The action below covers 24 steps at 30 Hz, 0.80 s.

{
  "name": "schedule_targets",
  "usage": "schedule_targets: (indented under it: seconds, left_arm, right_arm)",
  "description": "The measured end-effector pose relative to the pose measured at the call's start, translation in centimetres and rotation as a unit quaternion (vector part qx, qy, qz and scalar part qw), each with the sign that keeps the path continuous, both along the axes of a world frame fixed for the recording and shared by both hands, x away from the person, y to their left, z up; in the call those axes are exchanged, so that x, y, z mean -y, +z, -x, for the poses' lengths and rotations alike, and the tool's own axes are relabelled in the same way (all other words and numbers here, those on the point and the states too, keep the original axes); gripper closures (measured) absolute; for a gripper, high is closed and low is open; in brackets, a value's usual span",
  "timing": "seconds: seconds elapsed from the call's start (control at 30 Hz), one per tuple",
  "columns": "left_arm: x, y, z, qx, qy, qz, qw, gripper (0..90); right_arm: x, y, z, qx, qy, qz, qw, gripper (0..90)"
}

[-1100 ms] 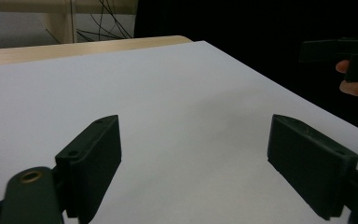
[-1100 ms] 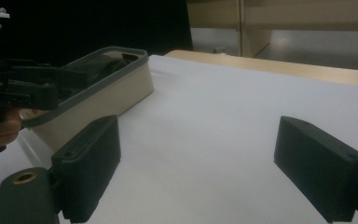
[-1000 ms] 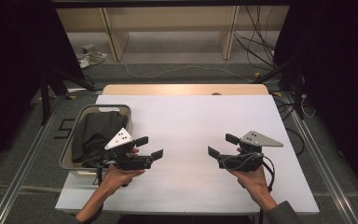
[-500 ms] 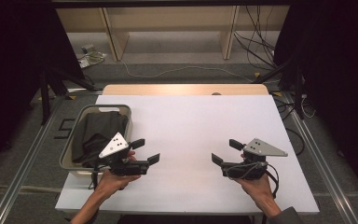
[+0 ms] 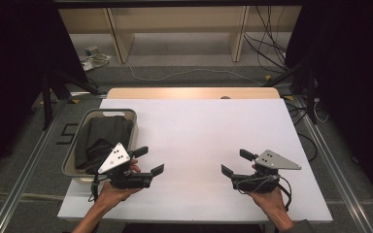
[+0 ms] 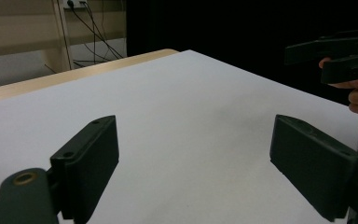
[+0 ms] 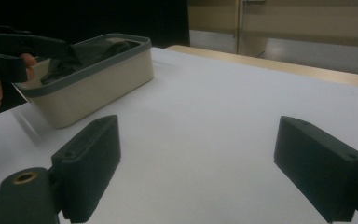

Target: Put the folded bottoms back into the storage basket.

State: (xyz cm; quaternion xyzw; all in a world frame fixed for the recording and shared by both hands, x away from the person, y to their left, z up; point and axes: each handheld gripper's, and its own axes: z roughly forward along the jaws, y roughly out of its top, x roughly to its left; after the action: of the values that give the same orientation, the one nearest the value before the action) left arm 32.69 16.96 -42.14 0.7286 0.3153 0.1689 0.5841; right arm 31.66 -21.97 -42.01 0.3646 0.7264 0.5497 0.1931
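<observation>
My left gripper (image 5: 149, 160) hovers low over the white table (image 5: 199, 141) near its front left, jaws wide apart and pointing right, nothing between them. In its own view the left gripper (image 6: 193, 168) looks across bare white surface toward the other hand. My right gripper (image 5: 236, 162) sits near the front right, pointing left, open and empty. The right gripper (image 7: 196, 168) faces a beige bin (image 7: 93, 79). That bin (image 5: 75, 160) stands at the table's left edge and holds a dark folded cloth (image 5: 102, 141).
The table's wooden far edge (image 5: 189, 92) borders a grey floor with loose cables (image 5: 267, 53) and shelf legs. Black curtains stand at both sides. A metal rail (image 5: 19, 179) runs along the floor at the left.
Both hands have drawn back toward the front edge of the table and sit a little lower. The jaws of both grippers stayed apart.
</observation>
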Motion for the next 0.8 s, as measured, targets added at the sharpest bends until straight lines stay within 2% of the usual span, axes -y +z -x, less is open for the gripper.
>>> schedule_targets:
  seconds: [0.1,0.13,0.47,0.63,0.8]
  left_arm:
    - [-0.1,-0.1,0.1,-0.004,-0.003,-0.006,1.0,15.2]
    - [-0.1,-0.2,0.3,0.003,-0.002,-0.018,0.9998,15.2]
    - [-0.2,-0.4,1.0,0.011,-0.007,-0.028,0.9995,13.0]
    - [-0.4,-0.6,1.1,0.003,-0.004,-0.024,0.9997,12.5]
    - [-0.8,-0.5,1.4,-0.001,0.003,-0.008,1.0,12.3]
  right_arm:
    - [0.1,-0.1,0.2,0.004,-0.002,-0.001,1.0,15.2]
    - [0.3,-0.1,0.3,0.003,-0.002,0.0,1.0,15.2]
    - [1.4,-0.4,1.2,-0.002,-0.02,-0.003,0.9998,15.1]
    - [1.8,-0.4,1.6,0.0,-0.027,0.001,0.9996,15.2]
    - [2.2,-0.6,1.8,-0.009,-0.033,0.004,0.9994,15.2]
